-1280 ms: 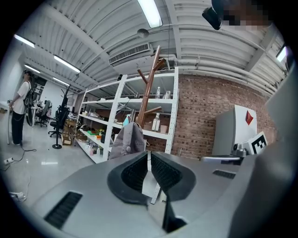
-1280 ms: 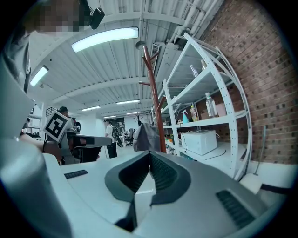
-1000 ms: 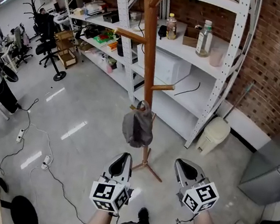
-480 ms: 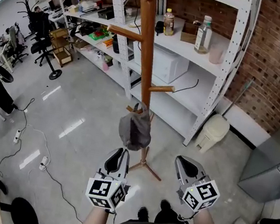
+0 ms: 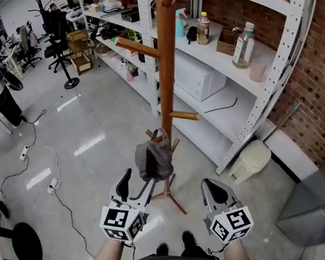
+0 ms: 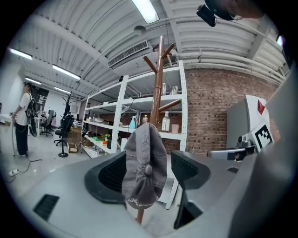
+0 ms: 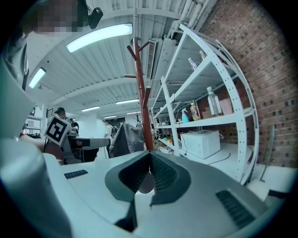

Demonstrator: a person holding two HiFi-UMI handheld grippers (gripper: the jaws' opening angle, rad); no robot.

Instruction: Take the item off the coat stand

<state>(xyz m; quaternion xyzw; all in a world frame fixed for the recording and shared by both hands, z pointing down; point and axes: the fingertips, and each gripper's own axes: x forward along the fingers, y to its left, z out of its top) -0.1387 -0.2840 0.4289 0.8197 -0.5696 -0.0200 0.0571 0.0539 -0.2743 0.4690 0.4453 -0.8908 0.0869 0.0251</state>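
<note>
Reaching toward hanging cap (image 5: 153, 159), left tool (image 5: 136, 181) jaws opening around it, right tool (image 5: 211, 189) clenched, empty.

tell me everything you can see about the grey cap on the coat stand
The grey cap is soft, faded fabric, like washed cotton, with stitched panels, a top button and small pale lettering near its lower edge. It hangs limp from a low peg of the wooden coat stand, crown toward the left tool, whose jaws are opening with the cap between them, not pressed on it.
</note>
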